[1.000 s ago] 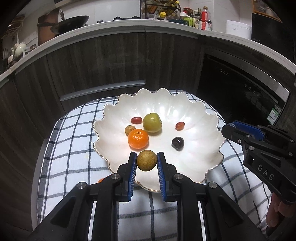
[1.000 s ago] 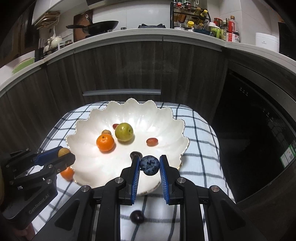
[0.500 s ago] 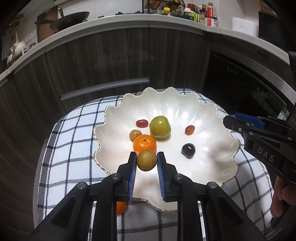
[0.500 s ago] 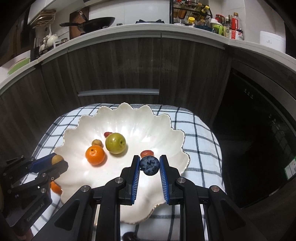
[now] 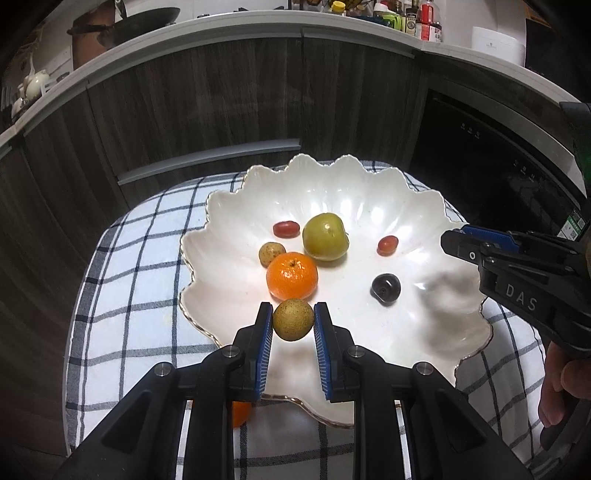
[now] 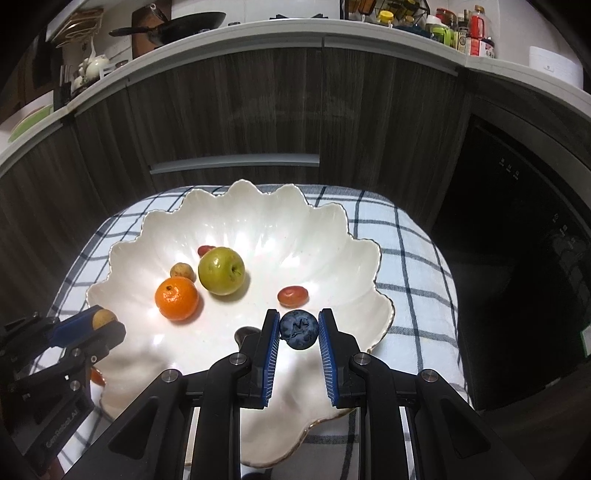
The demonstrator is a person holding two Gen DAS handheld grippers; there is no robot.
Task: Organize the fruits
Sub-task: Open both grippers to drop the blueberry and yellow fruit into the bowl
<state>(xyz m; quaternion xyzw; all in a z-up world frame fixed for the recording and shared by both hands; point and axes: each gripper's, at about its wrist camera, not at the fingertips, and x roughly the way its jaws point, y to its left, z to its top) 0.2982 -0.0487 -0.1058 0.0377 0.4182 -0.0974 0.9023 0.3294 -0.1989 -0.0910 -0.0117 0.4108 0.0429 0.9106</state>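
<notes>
Carrying two fruits in over the scalloped white bowl (image 5: 424,206), both ready to drop.
Largest first: bowl on the checked cloth (image 5: 140,258) holds a green apple (image 5: 325,237) and mandarin (image 5: 291,276); the left gripper (image 5: 293,321) clamps a brown longan (image 5: 292,319) over the near rim, the right gripper (image 6: 297,329) pinches a blueberry (image 6: 298,329) near the right side. Next, I'd judge: lower, then part the jaws gently.

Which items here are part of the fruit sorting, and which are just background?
In play:
left gripper shut on brown fruit
right gripper shut on blueberry
scalloped white bowl
orange, green apple, dark plum

Background:
checked cloth
wok on counter
bottles
</notes>
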